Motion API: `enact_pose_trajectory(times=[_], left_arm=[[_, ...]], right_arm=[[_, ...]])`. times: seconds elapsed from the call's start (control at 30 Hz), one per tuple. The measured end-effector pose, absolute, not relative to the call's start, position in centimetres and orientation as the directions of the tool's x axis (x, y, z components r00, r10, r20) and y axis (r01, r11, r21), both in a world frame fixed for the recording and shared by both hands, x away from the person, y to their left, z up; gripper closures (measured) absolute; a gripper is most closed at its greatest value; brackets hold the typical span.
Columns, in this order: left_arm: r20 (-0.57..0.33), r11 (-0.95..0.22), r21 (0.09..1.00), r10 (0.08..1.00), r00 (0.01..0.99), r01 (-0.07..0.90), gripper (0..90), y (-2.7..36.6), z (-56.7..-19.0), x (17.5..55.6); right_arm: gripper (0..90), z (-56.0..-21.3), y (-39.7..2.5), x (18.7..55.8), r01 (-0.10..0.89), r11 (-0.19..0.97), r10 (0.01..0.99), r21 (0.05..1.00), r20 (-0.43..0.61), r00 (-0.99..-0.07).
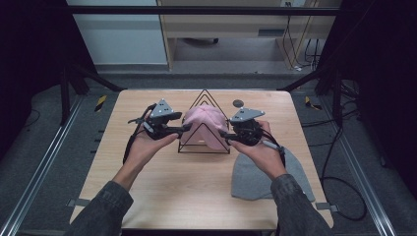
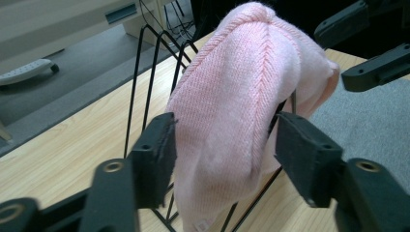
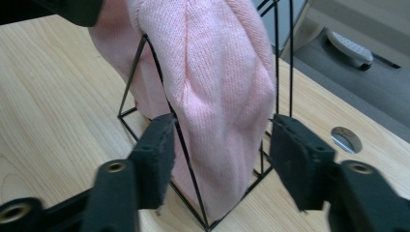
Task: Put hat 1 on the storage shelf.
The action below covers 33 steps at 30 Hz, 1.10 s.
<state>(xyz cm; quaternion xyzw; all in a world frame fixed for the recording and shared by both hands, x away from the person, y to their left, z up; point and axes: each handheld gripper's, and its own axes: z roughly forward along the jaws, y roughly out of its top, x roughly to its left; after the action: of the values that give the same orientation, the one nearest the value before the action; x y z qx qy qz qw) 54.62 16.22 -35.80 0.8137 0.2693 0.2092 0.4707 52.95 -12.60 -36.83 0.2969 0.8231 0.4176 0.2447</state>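
Note:
A pink knit hat hangs over a black wire triangular rack at the middle of the table. My left gripper comes in from the rack's left and my right gripper from its right. In the left gripper view the jaws of my left gripper stand open on both sides of a fold of the pink hat. In the right gripper view my right gripper is open too, with the pink hat and a rack wire between its jaws.
A grey knit hat lies flat on the table at the front right, under the right hand. A round grommet sits in the wooden tabletop behind the rack. Cabinets and cables stand beyond the far edge.

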Motion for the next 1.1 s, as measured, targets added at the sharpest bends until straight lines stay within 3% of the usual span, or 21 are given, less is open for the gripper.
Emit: enact_pose_trajectory(times=[0.27,0.6,0.8,1.1], left_arm=[[0.118,-0.437,0.867,0.65,0.751,0.242,16.7,17.3,-36.1,52.8],[0.119,-0.487,0.822,0.655,0.746,0.296,8.1,20.0,-39.7,49.6],[0.104,-0.498,0.794,0.677,0.729,0.349,6.5,22.4,-42.9,48.3],[0.102,-0.49,0.777,0.719,0.688,0.396,7.4,25.0,-44.6,47.1]], right_arm=[[22.7,-37.1,-14.4,51.9,0.304,0.46,0.729,0.834,-0.159,-0.666],[13.5,-39.4,-17.6,51.8,0.386,0.43,0.779,0.816,-0.12,-0.615],[17.1,-40.9,-19.9,51.8,0.443,0.414,0.814,0.795,-0.106,-0.571],[33.7,-42.4,-23.4,51.8,0.518,0.391,0.856,0.761,-0.094,-0.508]])
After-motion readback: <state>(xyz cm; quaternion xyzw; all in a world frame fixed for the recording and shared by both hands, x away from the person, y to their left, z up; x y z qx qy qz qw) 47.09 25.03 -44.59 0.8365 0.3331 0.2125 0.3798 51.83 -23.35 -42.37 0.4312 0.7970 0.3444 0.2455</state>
